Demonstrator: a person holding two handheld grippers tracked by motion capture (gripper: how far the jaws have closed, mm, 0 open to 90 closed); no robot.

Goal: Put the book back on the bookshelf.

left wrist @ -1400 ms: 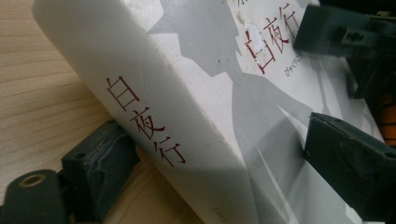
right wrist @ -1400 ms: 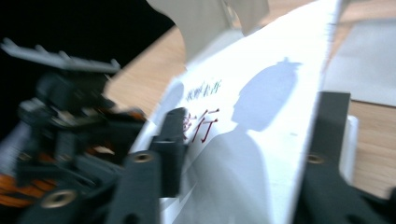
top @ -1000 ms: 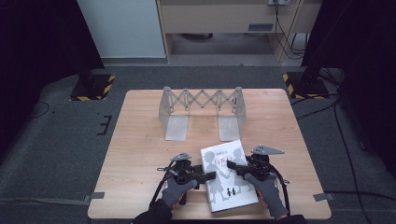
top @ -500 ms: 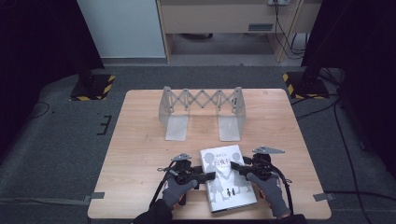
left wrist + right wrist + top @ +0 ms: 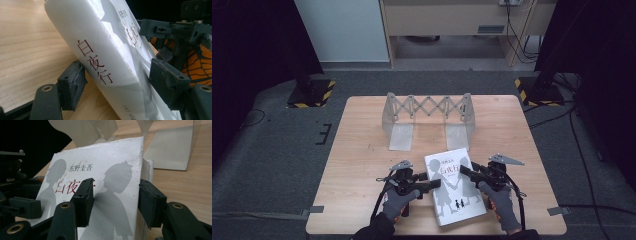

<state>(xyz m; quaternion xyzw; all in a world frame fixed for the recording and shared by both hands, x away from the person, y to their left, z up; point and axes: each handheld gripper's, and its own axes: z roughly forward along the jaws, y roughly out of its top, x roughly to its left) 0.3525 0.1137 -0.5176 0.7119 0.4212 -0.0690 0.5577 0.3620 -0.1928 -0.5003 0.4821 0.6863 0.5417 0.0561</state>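
Wooden table [image 5: 362, 150] under the high view, grey carpet all round. Toward 12 o'clock on the tabletop: expandable metal book rack [image 5: 427, 117], scissor lattice between two upright end plates, flat foot plates pointing toward the near edge.

White paperback book [image 5: 452, 187] toward 5 o'clock of table centre, near the front edge, cover up with grey silhouettes of two figures and red characters on the cover and spine. Top corner of book close to the right foot plate of the rack, apparently just apart; contact hard to judge from above. In the left gripper view spine side appears raised off the wood, book tilted.

Left gripper [image 5: 428, 184] at 9 o'clock of the book, held in a grey-gloved hand [image 5: 398, 202]. In its own view [image 5: 117, 85], jaws spread either side of the spine edge: one pad low beside the spine just over the table, the other against the cover side. Jaws straddling the book; firm clamping not confirmable, gap visible at the lower pad.

Right gripper [image 5: 467, 172] at 3 o'clock of the book, gloved hand [image 5: 502, 205] behind it. In its own view [image 5: 115, 200], one pad lying over the front cover near the red title, the other at the page edge. Pads appear pressed to both faces, holding the book's right edge.

Orange-patterned glove of the opposite hand visible past the book in the left gripper view.
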